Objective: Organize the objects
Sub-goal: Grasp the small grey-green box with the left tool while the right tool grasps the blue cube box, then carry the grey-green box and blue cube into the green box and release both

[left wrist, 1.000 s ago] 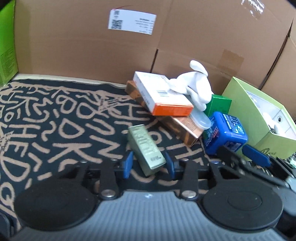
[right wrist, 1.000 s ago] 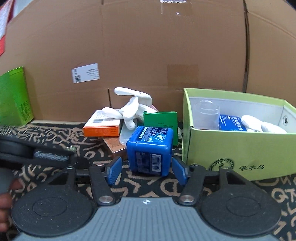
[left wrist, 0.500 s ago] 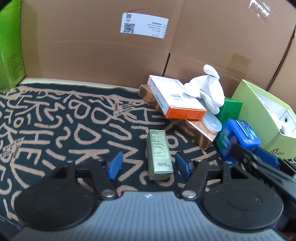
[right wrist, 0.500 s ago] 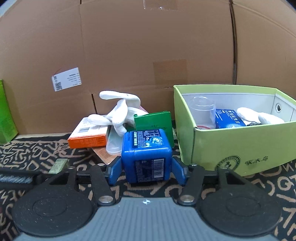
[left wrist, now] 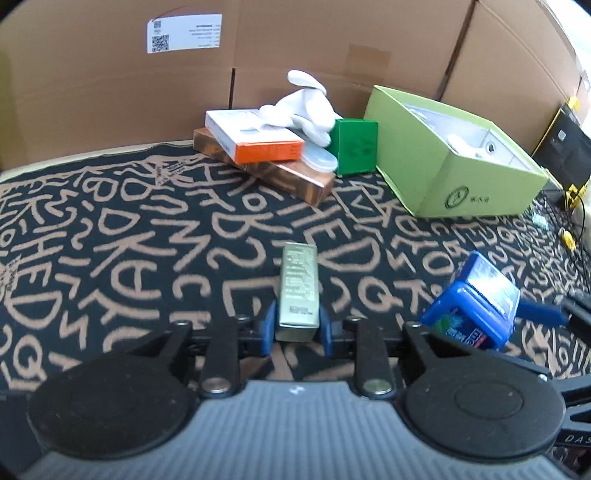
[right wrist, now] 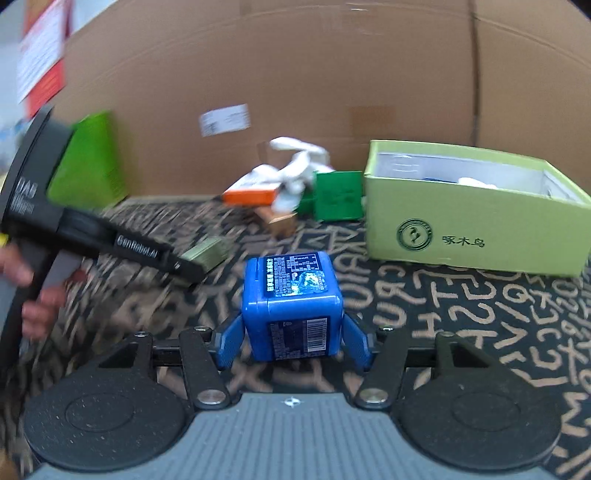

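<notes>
downward-tilted left gripper (left wrist: 296,325) around olive box (left wrist: 298,287)

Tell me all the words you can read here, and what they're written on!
"GenRobot.AI": on the left gripper, seen from the right wrist.
"啄木鸟": beside a round logo on the light green box.
Too small or blurred to read: the blue box labels and barcode, the olive box print, the white sticker on the cardboard.

Blue cube box (right wrist: 291,306); olive-gold box (left wrist: 298,288); black rug (left wrist: 110,229) (tan letter pattern).
</notes>
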A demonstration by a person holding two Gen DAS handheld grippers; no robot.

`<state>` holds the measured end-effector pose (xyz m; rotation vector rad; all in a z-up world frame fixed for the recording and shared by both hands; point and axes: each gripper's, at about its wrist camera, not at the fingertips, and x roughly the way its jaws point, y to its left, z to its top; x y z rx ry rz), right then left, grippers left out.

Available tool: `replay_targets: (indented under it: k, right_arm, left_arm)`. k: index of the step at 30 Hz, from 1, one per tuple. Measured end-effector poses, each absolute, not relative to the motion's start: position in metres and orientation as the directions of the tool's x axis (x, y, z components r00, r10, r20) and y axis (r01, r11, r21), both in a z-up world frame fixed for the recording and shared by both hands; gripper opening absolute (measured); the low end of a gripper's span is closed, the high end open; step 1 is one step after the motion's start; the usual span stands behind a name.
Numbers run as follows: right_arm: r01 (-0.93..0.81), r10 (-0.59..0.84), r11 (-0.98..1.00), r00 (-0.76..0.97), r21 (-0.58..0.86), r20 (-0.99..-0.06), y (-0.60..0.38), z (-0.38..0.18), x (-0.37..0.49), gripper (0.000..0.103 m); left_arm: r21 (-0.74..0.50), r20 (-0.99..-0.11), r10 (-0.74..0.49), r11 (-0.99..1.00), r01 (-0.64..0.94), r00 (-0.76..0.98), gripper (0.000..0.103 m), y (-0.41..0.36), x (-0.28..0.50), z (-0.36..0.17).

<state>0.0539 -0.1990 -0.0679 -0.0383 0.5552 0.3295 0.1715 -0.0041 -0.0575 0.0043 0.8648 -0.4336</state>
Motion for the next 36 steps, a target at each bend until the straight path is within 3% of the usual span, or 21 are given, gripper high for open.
replay_targets:
  k: [5, 12, 15, 16, 18, 26, 36]
  right_arm:
    - [-0.365, 0.285, 0.929, 0.812, -0.061, -0.509, -0.194, -0.068, 0.049, 0.074]
    - [-0.382, 0.311, 0.923, 0.808, -0.042, -0.500, -0.194, -0.069, 0.066, 0.075]
    - [-0.388, 0.323, 0.921, 0.799, -0.024, -0.507, -0.192, -0.071, 0.067, 0.070]
    - [-0.389, 0.329, 0.921, 0.795, -0.014, -0.510, -0.193, -0.072, 0.068, 0.063]
    - [-0.391, 0.339, 0.920, 0.790, 0.005, -0.512, -0.195, -0.073, 0.067, 0.063]
    - [-0.389, 0.359, 0.920, 0.790, 0.046, -0.497, -0.214, -0.063, 0.058, 0.063]
    - [-0.250, 0.231, 0.968, 0.907, -0.009, -0.353, -0.273, -0.013, 0.058, 0.063]
  left_arm:
    - [-0.149, -0.741, -0.339, 0.924, 0.351, 0.580, 0.033, -0.008, 0.174, -0.058]
    - [-0.117, -0.735, -0.332, 0.921, 0.371, 0.592, 0.033, -0.015, 0.179, -0.063]
    - [-0.100, -0.735, -0.319, 0.924, 0.370, 0.599, 0.033, -0.017, 0.178, -0.064]
    - [-0.090, -0.739, -0.311, 0.924, 0.371, 0.597, 0.029, -0.018, 0.178, -0.063]
    - [-0.082, -0.742, -0.310, 0.922, 0.379, 0.594, 0.022, -0.020, 0.175, -0.062]
    - [-0.139, -0.690, -0.426, 0.872, 0.469, 0.586, 0.022, -0.042, 0.157, -0.032]
    - [-0.173, -0.572, -0.573, 0.784, 0.597, 0.586, 0.022, -0.119, 0.164, 0.032]
